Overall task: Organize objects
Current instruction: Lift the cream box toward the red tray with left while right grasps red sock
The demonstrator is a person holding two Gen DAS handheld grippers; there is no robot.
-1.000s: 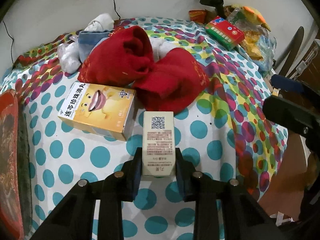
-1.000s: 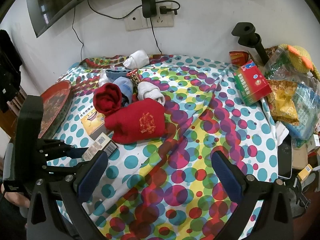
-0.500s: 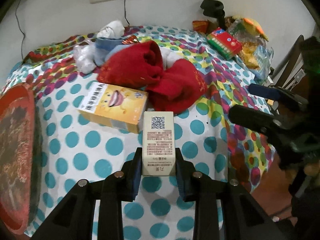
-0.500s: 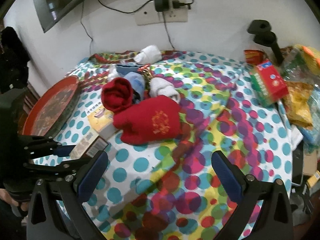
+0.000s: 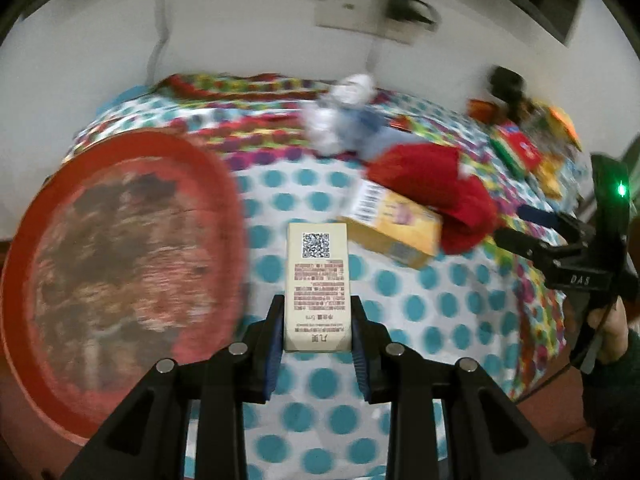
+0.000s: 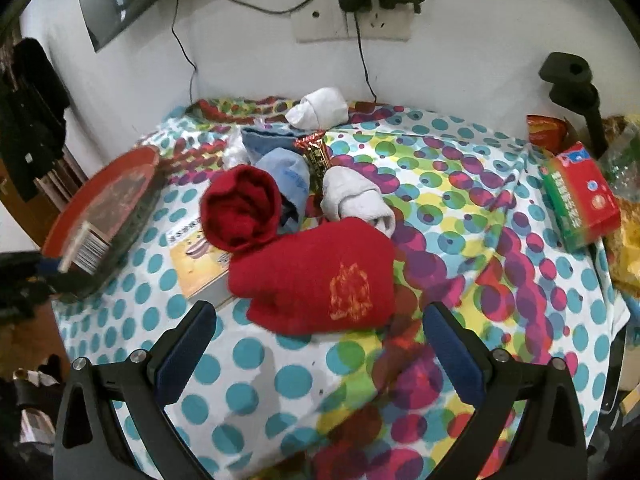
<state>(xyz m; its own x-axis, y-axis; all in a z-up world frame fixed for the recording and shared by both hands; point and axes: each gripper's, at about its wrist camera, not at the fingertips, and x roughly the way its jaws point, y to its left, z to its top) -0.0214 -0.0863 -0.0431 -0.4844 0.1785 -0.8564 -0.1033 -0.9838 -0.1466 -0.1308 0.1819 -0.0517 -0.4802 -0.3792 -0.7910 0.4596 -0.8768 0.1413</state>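
Note:
My left gripper point(image 5: 318, 332) is shut on a small cream box point(image 5: 318, 284) with a QR code, held above the dotted cloth just right of the round red tray point(image 5: 120, 264). In the right wrist view the same box point(image 6: 82, 246) hangs over the tray's near rim point(image 6: 116, 196). My right gripper point(image 6: 316, 340) is open and empty, above the cloth just in front of the folded red sock point(image 6: 316, 276). A yellow box point(image 6: 196, 256) lies partly under the red socks; it also shows in the left wrist view point(image 5: 390, 224).
A rolled red sock point(image 6: 242, 208), blue socks point(image 6: 286, 168) and white socks point(image 6: 354, 200) are piled mid-table. A red-green box point(image 6: 580, 196) and snack bags lie at the right edge. A black clamp stand point(image 6: 576, 92) and wall socket point(image 6: 352, 20) are behind.
My left gripper has swung left with the cream box, bringing the red tray into full view. My right gripper has moved forward, closer to the folded red sock.

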